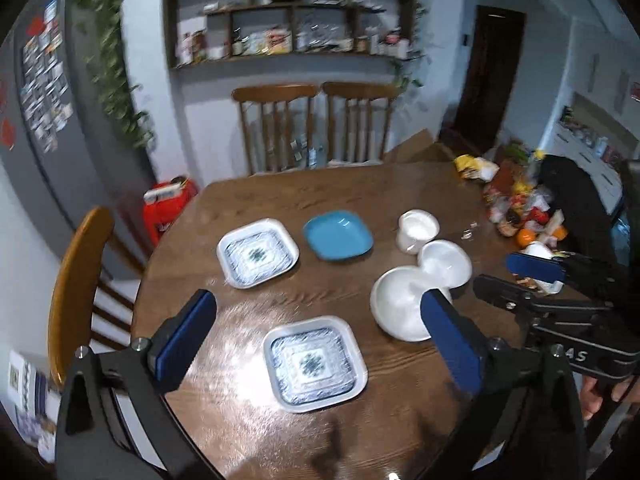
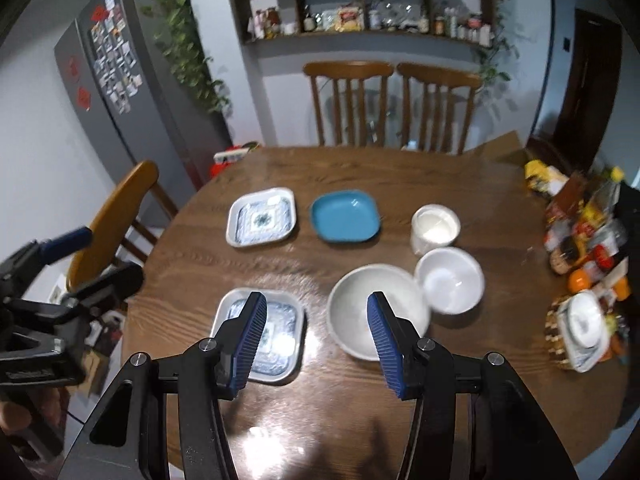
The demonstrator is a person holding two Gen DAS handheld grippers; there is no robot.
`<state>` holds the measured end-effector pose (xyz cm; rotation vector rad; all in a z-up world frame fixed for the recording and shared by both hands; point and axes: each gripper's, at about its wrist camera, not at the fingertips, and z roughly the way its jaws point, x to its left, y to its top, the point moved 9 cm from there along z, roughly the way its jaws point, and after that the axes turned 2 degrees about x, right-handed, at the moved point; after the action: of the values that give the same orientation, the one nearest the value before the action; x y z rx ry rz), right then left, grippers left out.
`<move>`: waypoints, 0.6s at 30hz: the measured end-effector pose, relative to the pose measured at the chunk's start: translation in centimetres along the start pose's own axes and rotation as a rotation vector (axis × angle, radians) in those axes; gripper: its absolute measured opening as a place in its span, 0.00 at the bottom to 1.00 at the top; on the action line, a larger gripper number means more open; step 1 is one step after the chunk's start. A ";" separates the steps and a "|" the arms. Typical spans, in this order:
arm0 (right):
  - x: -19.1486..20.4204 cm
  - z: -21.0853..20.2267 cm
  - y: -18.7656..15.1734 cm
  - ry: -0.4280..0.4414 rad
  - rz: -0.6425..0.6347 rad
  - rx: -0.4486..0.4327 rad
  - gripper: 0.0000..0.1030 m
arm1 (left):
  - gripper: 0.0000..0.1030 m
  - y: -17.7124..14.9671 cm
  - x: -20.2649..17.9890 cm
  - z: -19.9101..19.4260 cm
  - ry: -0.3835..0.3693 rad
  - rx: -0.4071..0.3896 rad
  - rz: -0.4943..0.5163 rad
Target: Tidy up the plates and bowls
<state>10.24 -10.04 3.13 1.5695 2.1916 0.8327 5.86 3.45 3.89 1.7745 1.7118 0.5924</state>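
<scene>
On the round wooden table point(image 1: 360, 188) lie two square blue-patterned plates, one near point(image 1: 315, 363) point(image 2: 262, 334) and one far point(image 1: 258, 258) point(image 2: 262, 216). A plain blue square plate point(image 1: 338, 235) point(image 2: 346, 216) sits beside the far one. To the right stand a large white bowl point(image 1: 396, 304) point(image 2: 360, 308), a smaller white bowl point(image 1: 446, 262) point(image 2: 450, 284) and a white cup point(image 1: 417, 229) point(image 2: 435, 226). My left gripper point(image 1: 320, 312) hangs wide open above the near patterned plate. My right gripper point(image 2: 316, 316) is open, empty, above the gap between that plate and the large bowl.
Packets, bottles and oranges point(image 2: 584, 236) crowd the table's right edge, with a small dish on a basket point(image 2: 580, 328). Two wooden chairs point(image 2: 392, 100) stand behind the table, another chair point(image 1: 76, 280) at its left. A grey fridge point(image 2: 112, 80) and wall shelves point(image 1: 288, 12) are beyond.
</scene>
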 end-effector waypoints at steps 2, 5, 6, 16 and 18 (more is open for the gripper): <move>-0.1 -0.9 1.1 -0.005 0.001 -0.013 0.52 | 0.99 1.3 -0.5 -0.2 -0.051 0.011 -0.013; 0.3 -1.4 2.9 -0.012 -0.015 -0.040 0.62 | 0.99 2.8 0.1 1.1 -0.045 0.018 -0.050; 0.3 -1.1 3.3 -0.019 -0.018 -0.045 0.66 | 0.99 3.1 0.7 1.8 -0.025 0.015 -0.069; 2.2 12.0 6.0 0.037 -0.021 0.113 0.67 | 0.98 2.2 11.0 15.8 0.186 0.167 -0.338; 2.8 15.2 6.7 0.040 -0.031 0.149 0.67 | 0.98 1.8 12.3 17.9 0.223 0.193 -0.351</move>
<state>22.87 -1.81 -4.35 1.5945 2.3485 0.7128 20.27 13.74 -8.91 1.5208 2.2372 0.4979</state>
